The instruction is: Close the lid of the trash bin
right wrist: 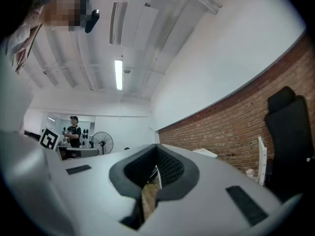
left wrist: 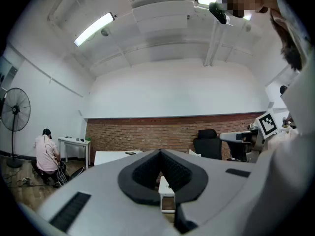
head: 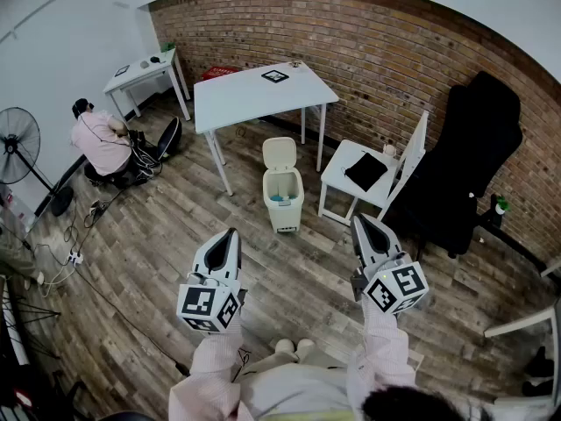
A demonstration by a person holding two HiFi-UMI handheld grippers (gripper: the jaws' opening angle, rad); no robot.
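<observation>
The cream trash bin (head: 284, 200) stands on the wooden floor in front of the white table, and its lid (head: 279, 153) is tipped up and open. Something blue lies inside it. In the head view my left gripper (head: 232, 233) and right gripper (head: 358, 221) hover side by side well short of the bin, both pointing toward it. Each one is shut with nothing between its jaws. In the left gripper view the bin (left wrist: 166, 194) shows just below the closed left gripper (left wrist: 159, 152). The right gripper (right wrist: 157, 146) looks along the brick wall.
A large white table (head: 259, 90) stands behind the bin. To its right are a small white side table (head: 344, 181) with a black item on it and a black office chair (head: 469, 160). A person (head: 101, 143) sits on the floor at left, near a fan (head: 17, 147) and cables.
</observation>
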